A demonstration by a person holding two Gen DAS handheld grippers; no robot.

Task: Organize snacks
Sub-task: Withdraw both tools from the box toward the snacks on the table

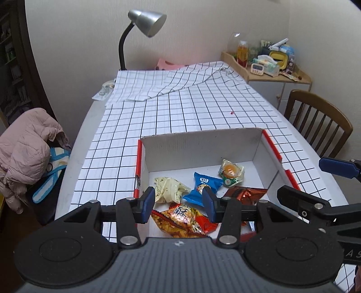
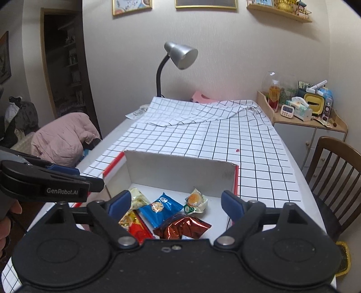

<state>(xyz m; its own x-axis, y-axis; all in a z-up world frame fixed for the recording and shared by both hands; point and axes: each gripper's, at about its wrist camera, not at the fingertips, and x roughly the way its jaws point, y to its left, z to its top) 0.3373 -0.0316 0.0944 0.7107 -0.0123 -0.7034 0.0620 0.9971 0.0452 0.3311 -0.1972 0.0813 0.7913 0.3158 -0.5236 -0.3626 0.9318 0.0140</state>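
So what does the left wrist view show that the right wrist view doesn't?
Only the left wrist view: a blue-and-white strap beneath the pink jacket.
Only the right wrist view: framed pictures and a wall shelf above the lamp.
Both: the white box holding the blue cookie packet, jelly cup and reddish foil packet, with the checked cloth behind.

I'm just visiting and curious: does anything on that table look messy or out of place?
Mostly the tablecloth: its far end is folded back and rumpled near the lamp instead of lying flat. A tiny red speck sits on the cloth beyond the box; what it is cannot be told. The snacks lie loosely inside the box.
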